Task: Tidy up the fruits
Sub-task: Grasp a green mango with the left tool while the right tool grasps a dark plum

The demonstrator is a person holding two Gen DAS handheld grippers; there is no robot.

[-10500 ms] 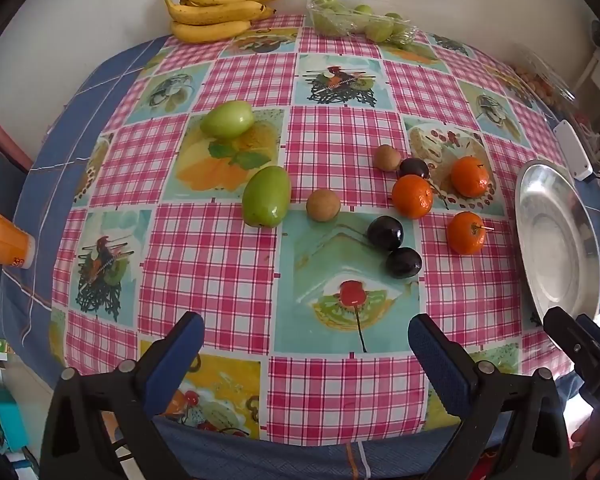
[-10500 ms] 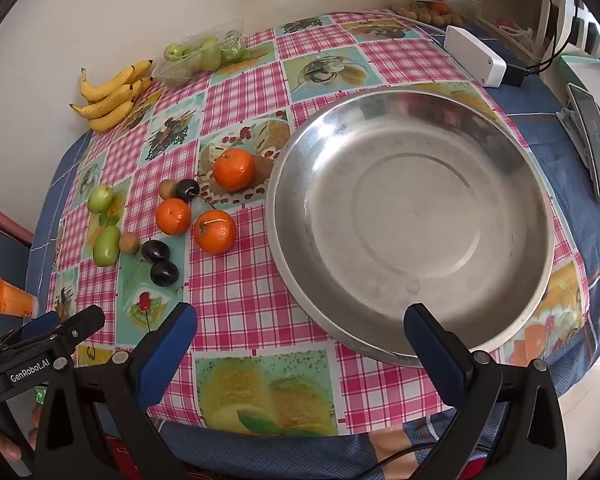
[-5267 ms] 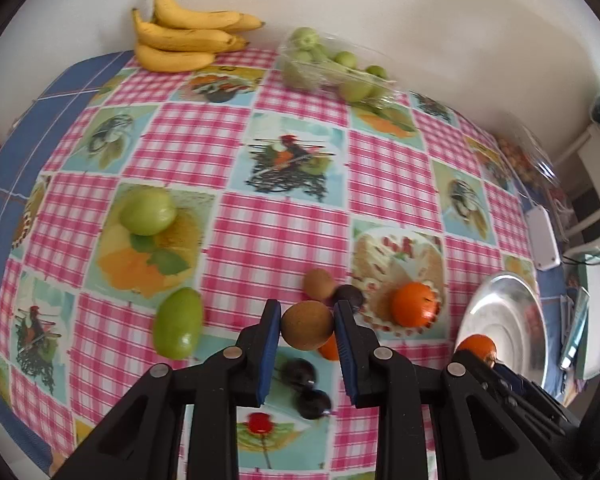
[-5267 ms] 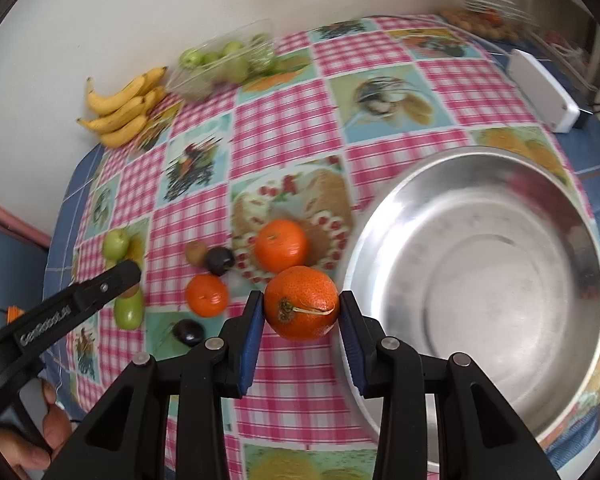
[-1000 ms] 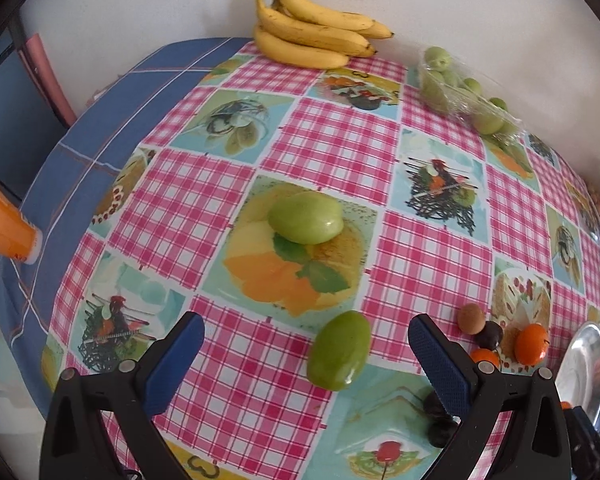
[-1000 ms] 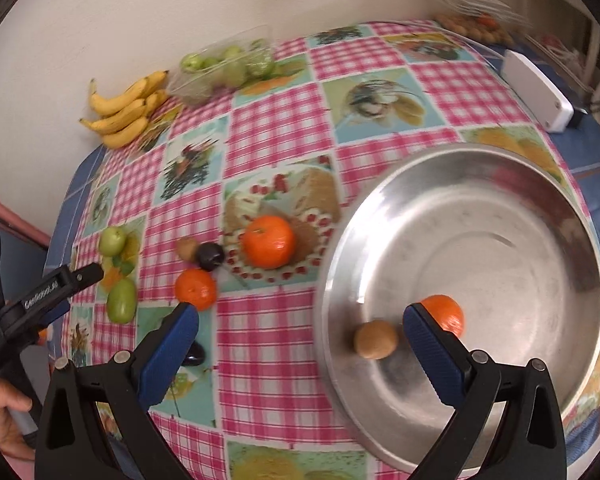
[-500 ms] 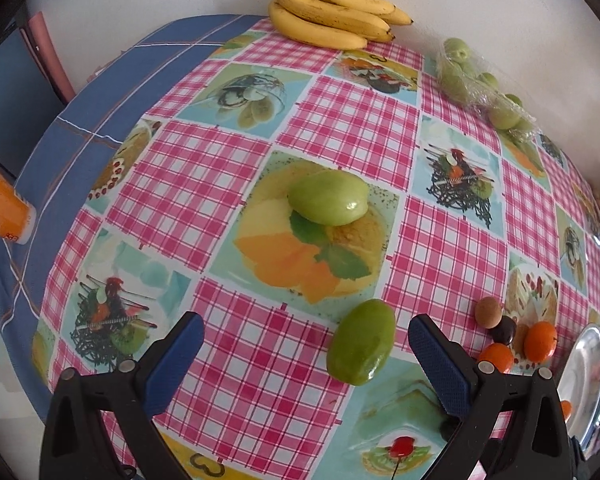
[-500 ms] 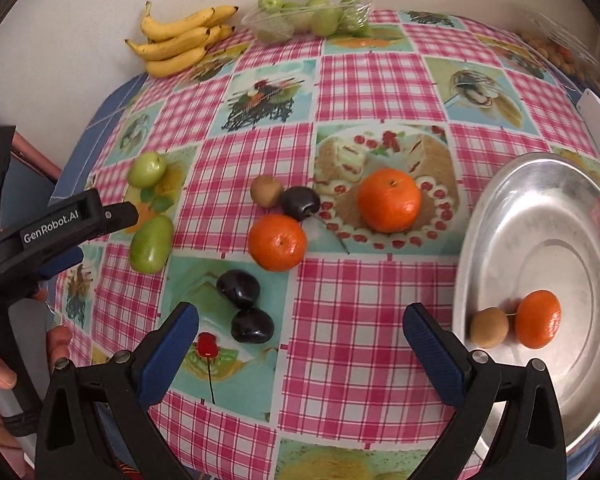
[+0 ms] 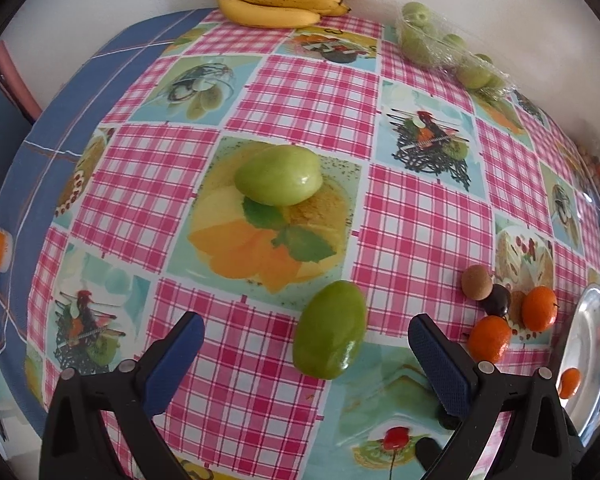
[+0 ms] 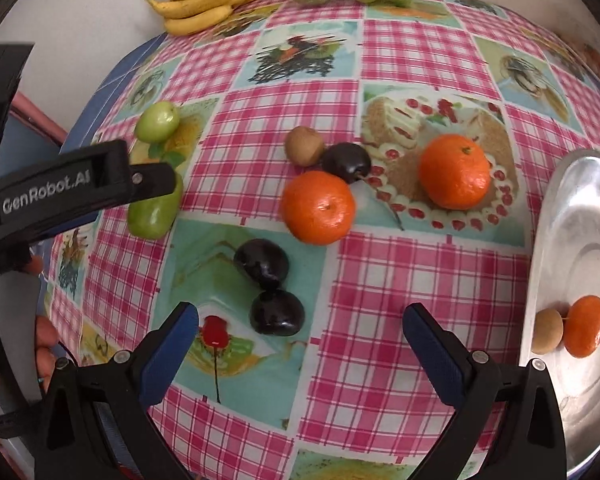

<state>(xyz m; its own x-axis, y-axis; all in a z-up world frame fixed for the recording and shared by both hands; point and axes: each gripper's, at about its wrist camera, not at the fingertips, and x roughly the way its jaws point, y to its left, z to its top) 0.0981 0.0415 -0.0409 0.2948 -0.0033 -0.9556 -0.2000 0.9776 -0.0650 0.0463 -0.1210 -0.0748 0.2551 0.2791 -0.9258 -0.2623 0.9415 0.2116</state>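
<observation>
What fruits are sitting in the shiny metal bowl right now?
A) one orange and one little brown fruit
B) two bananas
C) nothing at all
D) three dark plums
A: the right wrist view shows the metal bowl holding one orange and one small brown fruit side by side; the other fruit lies on the tablecloth.

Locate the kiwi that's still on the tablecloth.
Right wrist view, upper centre: the kiwi lies on the tablecloth, touching a dark plum on its right, just above an orange.
</observation>
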